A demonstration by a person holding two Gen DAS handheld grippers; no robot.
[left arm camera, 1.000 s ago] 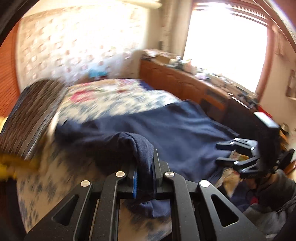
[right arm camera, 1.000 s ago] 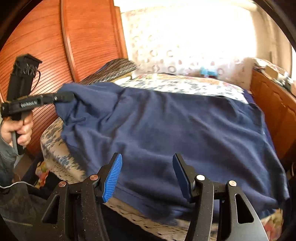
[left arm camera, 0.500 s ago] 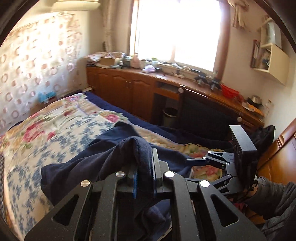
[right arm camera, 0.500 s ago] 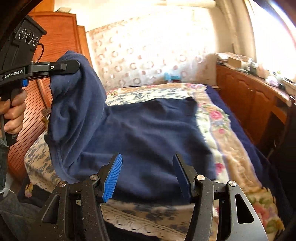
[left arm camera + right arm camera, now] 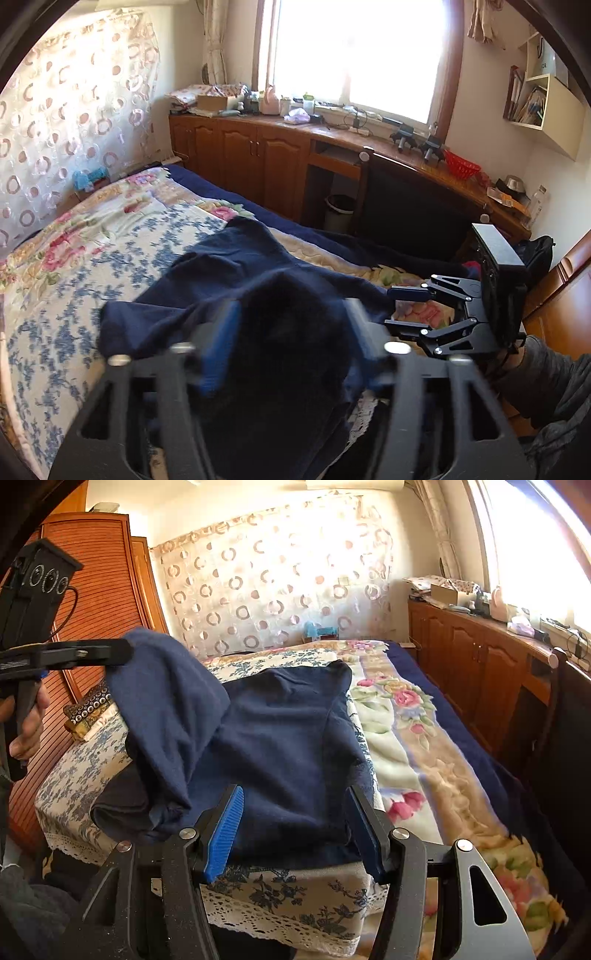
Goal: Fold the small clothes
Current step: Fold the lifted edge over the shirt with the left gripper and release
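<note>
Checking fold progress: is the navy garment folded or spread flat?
Partly folded: one side of the navy garment is lifted over the rest by the left tool, whose jaws are opening.

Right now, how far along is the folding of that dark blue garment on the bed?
Early. One side of the navy garment has been lifted across its middle, still bunched. The left gripper is opening with that fold between its fingers. The right gripper is open above the near hem, holding nothing. Flattening this fold and making the further folds remain.

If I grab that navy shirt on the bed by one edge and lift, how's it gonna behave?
The navy shirt likely flops: its raised part drapes limply off the left gripper, whose jaws are opening. It probably sags and unfolds. Its knit looks soft, so probably grippy.
</note>
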